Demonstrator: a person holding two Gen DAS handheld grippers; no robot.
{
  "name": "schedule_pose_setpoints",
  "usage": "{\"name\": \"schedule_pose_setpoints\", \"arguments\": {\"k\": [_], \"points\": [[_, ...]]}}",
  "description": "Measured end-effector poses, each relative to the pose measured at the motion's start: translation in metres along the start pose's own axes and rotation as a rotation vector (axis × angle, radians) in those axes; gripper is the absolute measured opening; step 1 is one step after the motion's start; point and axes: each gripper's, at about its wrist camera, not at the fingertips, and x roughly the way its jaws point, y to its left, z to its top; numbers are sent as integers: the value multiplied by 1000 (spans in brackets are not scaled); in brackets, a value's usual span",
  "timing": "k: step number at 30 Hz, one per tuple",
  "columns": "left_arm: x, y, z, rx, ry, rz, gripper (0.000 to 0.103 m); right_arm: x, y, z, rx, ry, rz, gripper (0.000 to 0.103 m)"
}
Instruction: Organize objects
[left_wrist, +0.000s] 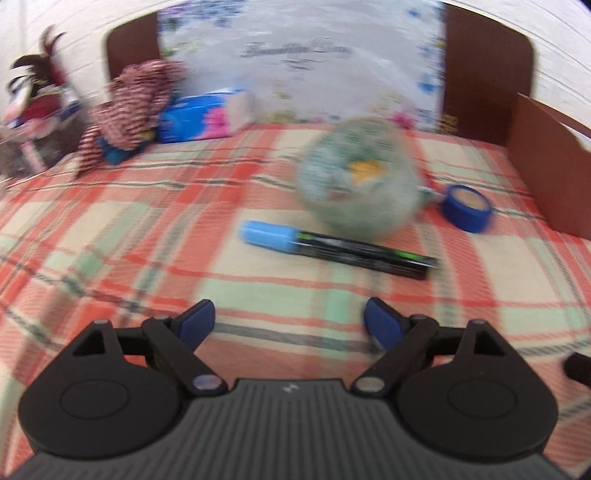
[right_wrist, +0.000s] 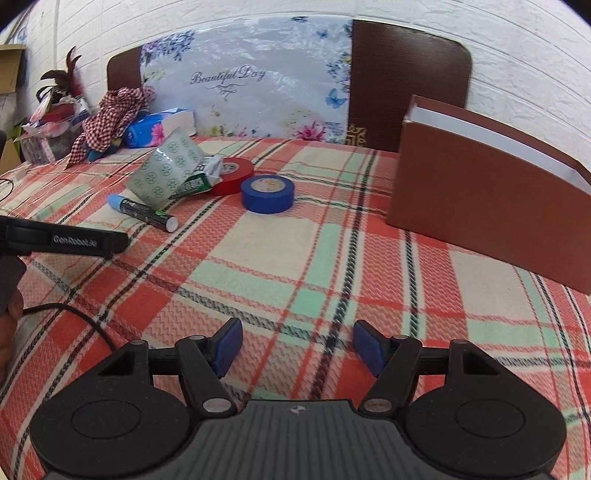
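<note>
Left gripper (left_wrist: 288, 321): jaws spread wide and empty, pointing down at the checked cloth of the tabletop (left_wrist: 147, 236). Ahead of the jaws, slightly right, lies a marker (left_wrist: 336, 249) with a blue cap; just beyond it and touching stands a green-patterned packet (left_wrist: 356, 177), with a roll of blue tape (left_wrist: 467, 208) further right. Right gripper (right_wrist: 295, 345): jaws part-open, holding nothing, with the blue tape well ahead of them, a red tape (right_wrist: 234, 175) just behind it and a brown box (right_wrist: 480, 192) to the right. Risks, as judged: the left-wrist picture is smeared, so a hasty closing could nudge the round marker into rolling, or catch the packet beside it; the loose cloth could bunch under the jaws.
</note>
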Motion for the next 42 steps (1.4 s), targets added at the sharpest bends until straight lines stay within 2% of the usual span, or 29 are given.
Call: {"name": "schedule_pose_setpoints", "arguments": {"k": [4,7,11,15,16,17,19,22,25,27,33,36,37,38,39,40,42], "points": [[16,51,7,-115,-6,128,91,10,11,26,-8,-29,37,65],[19,71,5,-216,-42,112,91,16,29,57,-38,-97,70,65],[20,61,5,-166,-56,105,92,34,60,98,-92,-168,106,65],[20,67,3,-191,-63,85,92,63,82,124,-101,-161,130,59],[21,68,3,-192,-64,83,92,71,84,127,-100,-144,133,51],[21,68,3,-190,-63,84,92,78,85,129,-98,-122,138,34],[21,68,3,-191,-63,83,92,85,83,126,-82,-81,140,23],[21,68,2,-193,-64,82,92,74,72,117,-42,-81,111,10],[21,69,2,-191,-64,83,92,51,45,109,59,-92,125,12],[21,68,2,-187,-63,86,92,33,28,96,83,-97,117,12],[22,64,3,-164,-55,100,92,-4,-25,40,171,11,62,12],[22,61,4,-152,-48,110,92,-18,-43,21,228,35,24,24],[21,60,4,-146,-42,115,91,-23,-48,16,241,22,10,38],[20,57,4,-138,-37,120,91,-28,-51,13,245,9,2,47],[17,54,5,-128,-32,120,89,-33,-52,11,242,-8,-1,49],[11,50,4,-123,-27,101,88,-37,-52,8,235,-23,-4,51],[-5,38,4,-143,-20,0,88,-43,-51,5,210,-47,-2,57]]}}
